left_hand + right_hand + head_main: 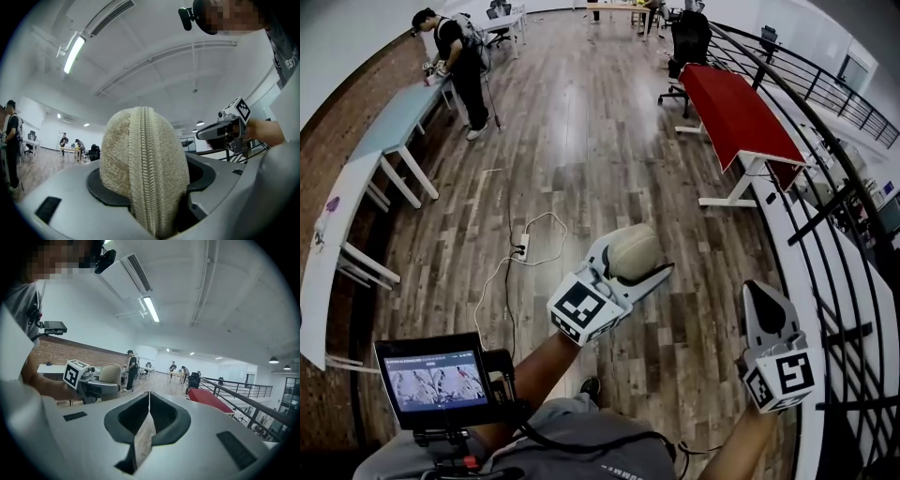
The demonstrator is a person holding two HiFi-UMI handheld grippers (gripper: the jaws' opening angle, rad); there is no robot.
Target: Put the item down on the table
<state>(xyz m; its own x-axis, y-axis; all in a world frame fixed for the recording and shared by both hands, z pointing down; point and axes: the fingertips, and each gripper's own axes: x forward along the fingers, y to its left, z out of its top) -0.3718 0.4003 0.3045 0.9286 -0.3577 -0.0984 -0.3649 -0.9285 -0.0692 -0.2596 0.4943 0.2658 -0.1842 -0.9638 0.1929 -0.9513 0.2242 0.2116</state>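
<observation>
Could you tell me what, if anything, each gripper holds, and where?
The left gripper clamps a rounded beige fabric zip pouch by its two broad sides, zip edge towards its camera. The right gripper holds nothing; its fingers are closed.

Your pouch (143,159) is a rounded, beige, woven-fabric case with a zipper running up its middle. It stands upright, squeezed between the jaws of your left gripper (636,255), in the air above the wood floor (581,141).
</observation>
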